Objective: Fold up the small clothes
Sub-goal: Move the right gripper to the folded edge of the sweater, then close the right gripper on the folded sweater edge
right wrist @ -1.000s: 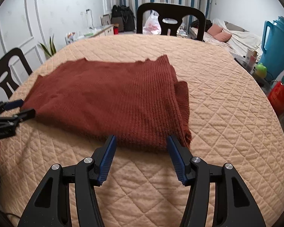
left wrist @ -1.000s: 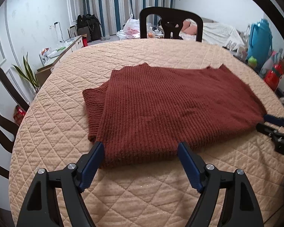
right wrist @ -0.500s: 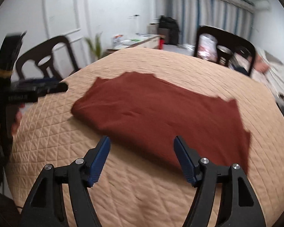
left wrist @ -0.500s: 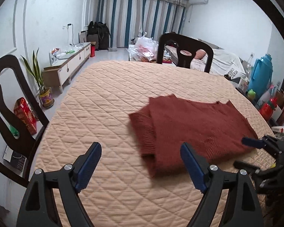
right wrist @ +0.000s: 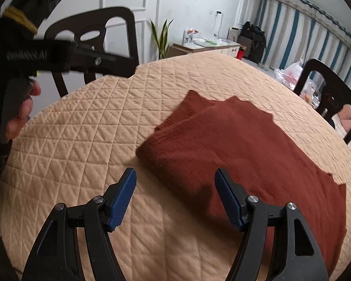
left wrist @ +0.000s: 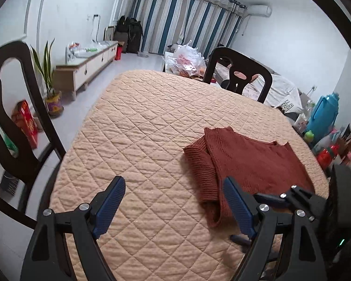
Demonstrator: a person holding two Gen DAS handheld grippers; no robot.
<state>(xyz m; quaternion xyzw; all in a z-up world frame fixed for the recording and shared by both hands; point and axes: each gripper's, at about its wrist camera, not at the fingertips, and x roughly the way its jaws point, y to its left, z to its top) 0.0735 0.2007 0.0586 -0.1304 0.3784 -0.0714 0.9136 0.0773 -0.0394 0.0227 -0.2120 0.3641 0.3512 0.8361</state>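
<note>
L gripper (left wrist: pixel 173 201) released | R gripper (right wrist: pixel 175 196) released, I hover both | folded rust-red knit sweater (right wrist: pixel 234 145) flat on tan quilted counter (right wrist: pixel 82 128)

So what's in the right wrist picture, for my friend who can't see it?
A folded dark red sweater lies on a round table covered by a peach quilted cloth. The right gripper hovers open at the sweater's near edge, its blue fingers empty. At far left, a hand holds the left gripper.
</note>
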